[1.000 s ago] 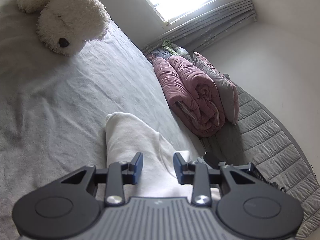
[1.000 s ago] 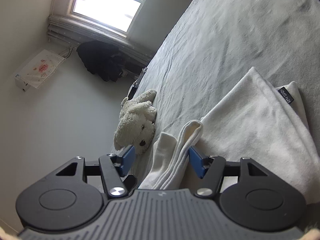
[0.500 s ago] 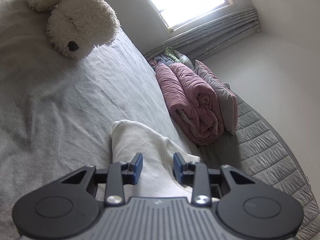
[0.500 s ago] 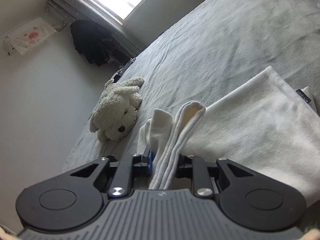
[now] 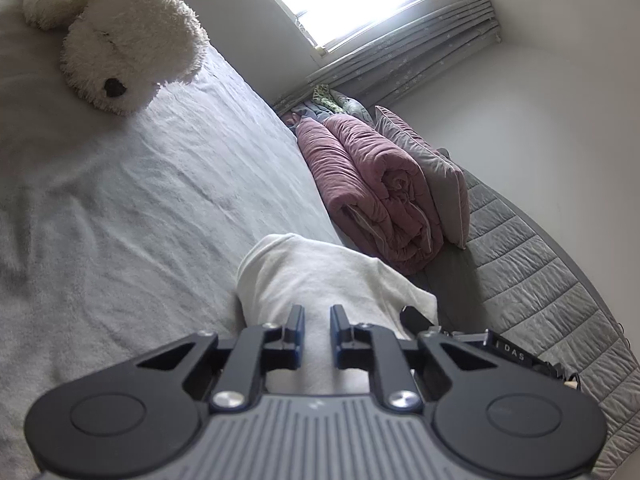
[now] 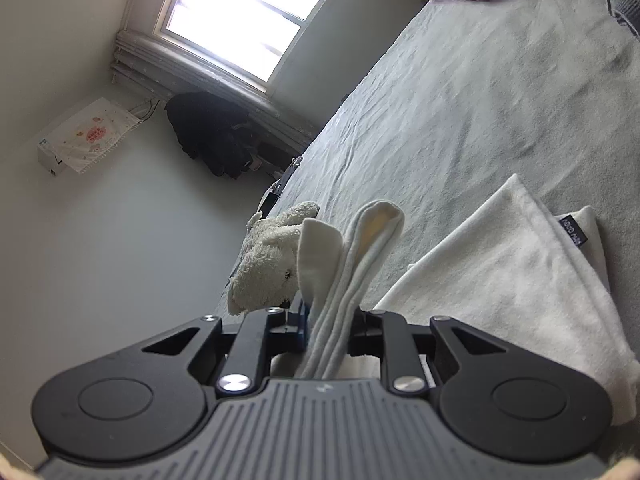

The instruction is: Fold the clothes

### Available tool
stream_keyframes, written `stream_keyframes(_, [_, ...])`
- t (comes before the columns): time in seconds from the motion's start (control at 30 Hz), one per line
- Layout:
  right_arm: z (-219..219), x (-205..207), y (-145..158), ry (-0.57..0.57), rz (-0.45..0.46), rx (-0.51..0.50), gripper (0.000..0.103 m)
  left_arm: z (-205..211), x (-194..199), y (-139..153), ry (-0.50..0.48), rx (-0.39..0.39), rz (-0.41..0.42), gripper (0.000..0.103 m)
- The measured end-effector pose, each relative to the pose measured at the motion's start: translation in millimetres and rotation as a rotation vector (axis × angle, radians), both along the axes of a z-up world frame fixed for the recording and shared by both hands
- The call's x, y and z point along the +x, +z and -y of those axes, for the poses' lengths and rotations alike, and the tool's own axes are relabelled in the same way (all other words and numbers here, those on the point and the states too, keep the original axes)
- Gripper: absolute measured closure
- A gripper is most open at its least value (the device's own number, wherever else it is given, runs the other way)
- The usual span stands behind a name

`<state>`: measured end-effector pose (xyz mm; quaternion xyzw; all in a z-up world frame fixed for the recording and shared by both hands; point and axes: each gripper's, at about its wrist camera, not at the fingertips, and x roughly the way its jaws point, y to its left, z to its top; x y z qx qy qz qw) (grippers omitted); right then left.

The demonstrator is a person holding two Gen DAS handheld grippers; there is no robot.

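The right gripper (image 6: 326, 332) has its jaws clenched on a bunched sleeve (image 6: 348, 276) of the white garment (image 6: 500, 288). The left gripper's (image 5: 316, 334) jaws are nearly closed around another garment fold (image 5: 320, 276). The body lies flat in layers on the bed (image 6: 460, 100), lower right of frame: partly folded, sleeve yet to lay.

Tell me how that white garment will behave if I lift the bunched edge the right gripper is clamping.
Probably floppy: the white garment lies limp on the bed, and the bunched edge in the right gripper bends over at its tip. Likely light, a soft knit. Its stacked layers may slide apart, so lift slowly.
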<state>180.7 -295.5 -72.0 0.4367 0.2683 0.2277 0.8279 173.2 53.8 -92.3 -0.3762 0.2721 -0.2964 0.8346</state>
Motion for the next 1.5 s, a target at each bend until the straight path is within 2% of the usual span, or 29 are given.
stream_keyframes(0.17, [24.0, -4.0, -4.8, -0.029, -0.012, 0.05, 0.082, 17.8, -4.1, 5.3, -0.067, 0.024, 0.072, 0.092])
stream_keyframes(0.5, [51.0, -12.9, -23.2, -0.091, -0.045, 0.082, 0.082, 58.6, -7.2, 4.1, -0.176, 0.15, 0.112, 0.092])
stream_keyframes(0.67, [47.0, -19.0, -12.5, -0.118, -0.054, -0.037, 0.081, 67.8, -9.2, 3.7, -0.209, 0.202, 0.124, 0.092])
stream_keyframes(0.7, [45.6, -20.5, -9.6, -0.123, -0.052, -0.067, 0.078, 69.4, -9.6, 3.7, -0.215, 0.212, 0.127, 0.092])
stream_keyframes(0.83, [39.8, -28.6, 1.6, -0.166, -0.057, -0.261, 0.072, 75.5, -10.8, 3.6, -0.239, 0.251, 0.136, 0.092])
stream_keyframes(1.03, [37.3, -51.6, 20.4, -0.296, -0.021, -0.474, 0.065, 77.1, -15.0, 7.1, -0.228, 0.277, 0.163, 0.091])
stream_keyframes(1.1, [37.7, -56.2, 26.4, -0.31, 0.017, -0.498, 0.065, 75.8, -16.5, 8.6, -0.232, 0.257, 0.173, 0.091])
stream_keyframes(1.17, [35.2, -57.3, 30.7, -0.288, 0.059, -0.507, 0.065, 73.4, -17.9, 10.3, -0.241, 0.214, 0.184, 0.091])
stream_keyframes(1.23, [29.2, -52.8, 31.6, -0.247, 0.089, -0.517, 0.065, 74.2, -19.4, 11.9, -0.25, 0.205, 0.197, 0.091])
stream_keyframes(1.33, [18.7, -42.1, 28.5, -0.179, 0.1, -0.524, 0.065, 82.7, -21.9, 11.3, -0.283, 0.238, 0.205, 0.091])
stream_keyframes(1.47, [17.8, -27.6, 11.5, -0.138, 0.046, -0.514, 0.066, 96.8, -25.7, 11.1, -0.34, 0.314, 0.222, 0.091])
stream_keyframes(1.5, [19.5, -23.8, 4.0, -0.151, 0.024, -0.517, 0.075, 98.7, -26.7, 11.1, -0.362, 0.324, 0.229, 0.091])
